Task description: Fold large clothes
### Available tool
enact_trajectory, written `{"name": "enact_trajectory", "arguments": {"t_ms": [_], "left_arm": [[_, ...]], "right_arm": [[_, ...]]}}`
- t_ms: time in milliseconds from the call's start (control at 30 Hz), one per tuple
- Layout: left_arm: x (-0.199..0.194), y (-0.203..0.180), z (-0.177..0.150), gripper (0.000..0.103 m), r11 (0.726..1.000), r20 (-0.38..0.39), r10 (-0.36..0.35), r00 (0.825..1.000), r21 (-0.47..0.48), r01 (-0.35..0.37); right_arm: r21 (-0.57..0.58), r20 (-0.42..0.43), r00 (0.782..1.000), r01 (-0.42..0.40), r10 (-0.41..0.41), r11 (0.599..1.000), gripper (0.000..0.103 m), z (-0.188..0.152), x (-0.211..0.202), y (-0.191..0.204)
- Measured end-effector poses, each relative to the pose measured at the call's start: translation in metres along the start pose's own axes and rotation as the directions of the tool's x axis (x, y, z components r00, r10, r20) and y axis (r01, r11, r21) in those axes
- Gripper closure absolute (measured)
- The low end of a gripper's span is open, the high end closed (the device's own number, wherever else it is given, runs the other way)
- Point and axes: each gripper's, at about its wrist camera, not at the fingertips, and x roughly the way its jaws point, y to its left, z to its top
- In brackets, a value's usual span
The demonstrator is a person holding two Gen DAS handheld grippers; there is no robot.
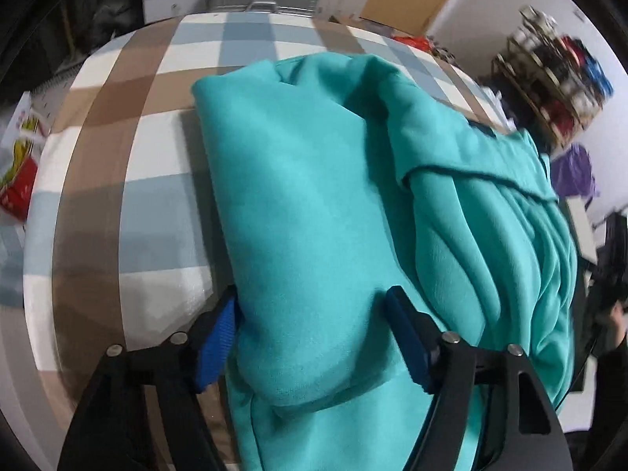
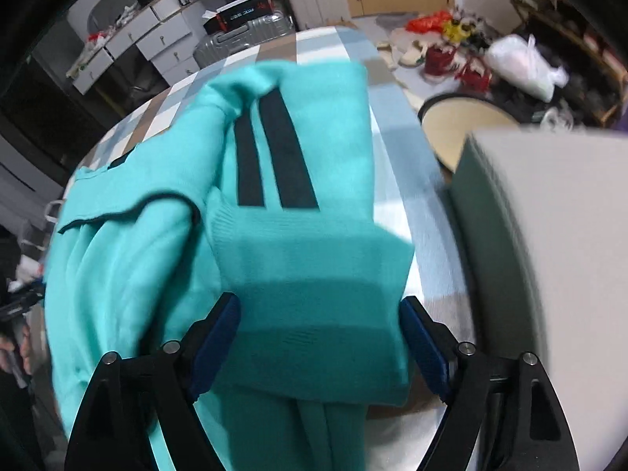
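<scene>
A large teal garment (image 1: 314,196) lies bunched on a checked tabletop (image 1: 157,90). My left gripper (image 1: 314,314) straddles a thick rounded fold of it at the near edge. Both blue pads (image 1: 219,337) press into the bulging cloth. In the right wrist view the same teal garment (image 2: 306,259) shows two dark stripes (image 2: 274,157) and a ribbed cuff folded flat. My right gripper (image 2: 320,314) stands wide over that flat cuff fold. The cloth fills the gap between its pads without being pinched.
The checked tabletop (image 2: 396,149) ends just right of the garment, beside a grey-white box (image 2: 530,235) and a round stool (image 2: 463,125). A silver suitcase (image 2: 235,43), white drawers (image 2: 157,43) and floor clutter (image 2: 471,55) stand beyond. A shelf rack (image 1: 557,78) is at right.
</scene>
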Motion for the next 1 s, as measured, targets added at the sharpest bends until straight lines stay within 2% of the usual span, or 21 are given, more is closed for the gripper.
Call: {"name": "enact_trajectory", "arguments": {"t_ms": [67,133,200,267,333,400,500,667,733,867,1000], "left_arm": [[0.002,0.001,0.001,0.045,1.000,-0.007,0.000,1.000,-0.011,0.000],[0.004,0.000,0.004,0.048,1.000,-0.003,0.003,1.000,-0.020,-0.003],[0.004,0.005,0.001,0.051,0.999,0.000,0.033,0.999,-0.020,-0.033],[0.003,0.001,-0.001,0.053,0.995,-0.007,0.099,0.995,-0.028,-0.099],[0.005,-0.009,0.005,0.053,0.988,-0.001,0.156,0.988,0.019,-0.156],[0.008,-0.008,0.015,0.053,0.988,-0.020,0.154,0.988,0.006,-0.154],[0.011,-0.002,0.031,0.055,0.990,-0.042,0.141,0.989,0.006,-0.140],[0.018,-0.002,0.059,0.058,0.980,-0.045,0.192,0.980,0.066,-0.188],[0.020,0.000,0.070,0.058,0.975,-0.040,0.212,0.976,0.081,-0.209],[0.027,0.014,0.095,0.058,0.978,-0.034,0.204,0.978,0.061,-0.202],[0.029,0.024,0.104,0.057,0.977,0.022,0.207,0.978,0.043,-0.208]], "right_arm": [[-0.008,0.006,1.000,0.013,-0.013,1.000,0.020,-0.002,-0.001,0.003],[-0.017,0.001,1.000,0.022,-0.022,1.000,0.021,-0.003,0.002,0.009],[-0.034,0.005,1.000,0.000,0.000,0.999,0.037,-0.004,0.001,0.016],[-0.057,0.015,1.000,0.020,-0.019,0.998,0.039,-0.004,0.002,0.022],[-0.111,0.035,0.999,0.038,-0.034,0.993,0.047,-0.005,0.002,0.031],[-0.177,0.060,0.996,0.071,-0.062,0.982,0.058,-0.003,0.000,0.045],[-0.223,0.084,0.990,0.132,-0.116,0.966,0.060,0.008,0.006,0.062],[-0.278,0.098,0.982,0.182,-0.161,0.943,0.062,0.037,0.028,0.086],[-0.297,0.101,0.980,0.192,-0.169,0.935,0.062,0.049,0.038,0.093],[-0.311,0.117,0.979,0.196,-0.167,0.930,0.061,0.078,0.056,0.101],[-0.315,0.138,0.977,0.197,-0.160,0.928,0.058,0.110,0.074,0.105]]}}
